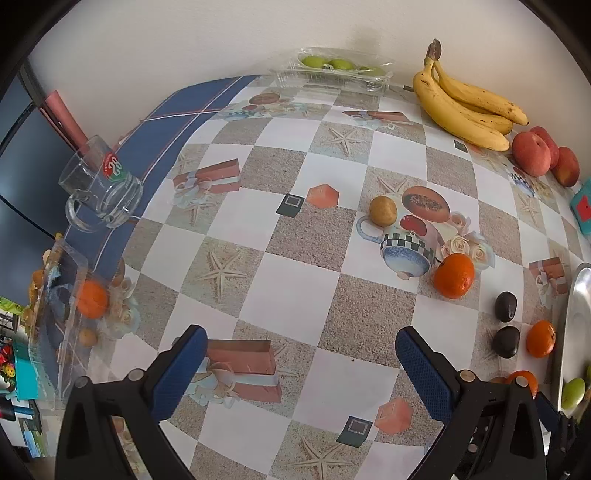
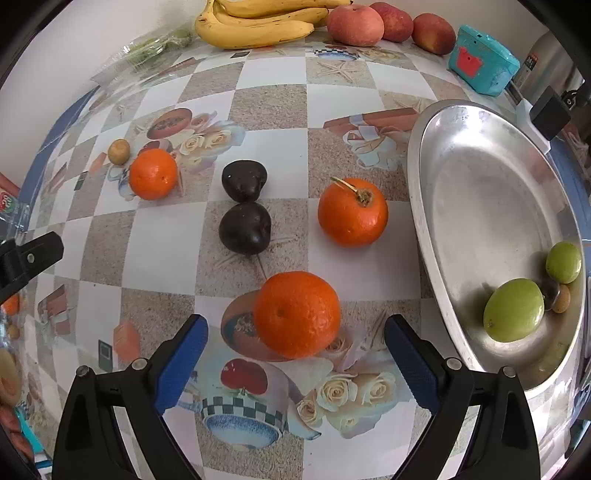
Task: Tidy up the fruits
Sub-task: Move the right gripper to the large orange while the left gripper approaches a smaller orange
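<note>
The tabletop (image 2: 273,107) was slick oilcloth; right gripper (image 2: 295,354) fingers were spread wide, mandarin (image 2: 297,314) just ahead between them. It'd probably roll if nudged off-centre. Left gripper (image 1: 299,365) gaped too, holding nothing.

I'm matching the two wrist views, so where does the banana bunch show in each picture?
Left wrist view: banana bunch at upper right, by the wall, left of the peaches.
Right wrist view: banana bunch at top centre, cut by the frame edge, left of the peaches.
Shared landmark: the peaches beside the bunch.
</note>
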Demonstrator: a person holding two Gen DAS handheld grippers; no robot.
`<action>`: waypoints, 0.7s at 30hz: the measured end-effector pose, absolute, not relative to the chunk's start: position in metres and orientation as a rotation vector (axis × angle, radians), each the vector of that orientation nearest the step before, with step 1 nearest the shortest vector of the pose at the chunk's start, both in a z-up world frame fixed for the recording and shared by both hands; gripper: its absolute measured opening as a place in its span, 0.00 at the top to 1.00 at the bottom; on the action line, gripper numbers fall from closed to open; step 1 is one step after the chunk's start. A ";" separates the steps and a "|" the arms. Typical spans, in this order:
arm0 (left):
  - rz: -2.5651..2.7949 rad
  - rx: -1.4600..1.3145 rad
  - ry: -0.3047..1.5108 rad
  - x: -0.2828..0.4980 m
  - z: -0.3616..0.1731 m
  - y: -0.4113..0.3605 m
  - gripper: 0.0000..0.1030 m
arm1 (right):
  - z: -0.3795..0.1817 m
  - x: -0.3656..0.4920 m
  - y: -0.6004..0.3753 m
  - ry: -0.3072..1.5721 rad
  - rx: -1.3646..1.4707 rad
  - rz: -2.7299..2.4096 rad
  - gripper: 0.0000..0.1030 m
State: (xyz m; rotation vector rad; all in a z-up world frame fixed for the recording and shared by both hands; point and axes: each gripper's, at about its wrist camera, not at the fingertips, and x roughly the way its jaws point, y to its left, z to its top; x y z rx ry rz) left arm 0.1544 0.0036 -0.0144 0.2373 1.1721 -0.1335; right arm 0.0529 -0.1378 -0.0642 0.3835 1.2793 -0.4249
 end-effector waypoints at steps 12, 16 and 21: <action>-0.212 0.215 1.147 0.155 -0.014 0.006 0.00 | -0.075 0.064 -0.126 1.274 0.376 -0.477 0.00; -0.259 0.262 1.097 0.153 -0.010 0.000 0.00 | -0.071 0.053 -0.129 1.218 0.373 -0.509 0.00; -0.317 0.283 1.056 0.152 -0.010 -0.008 0.00 | -0.071 0.045 -0.125 1.171 0.356 -0.518 0.00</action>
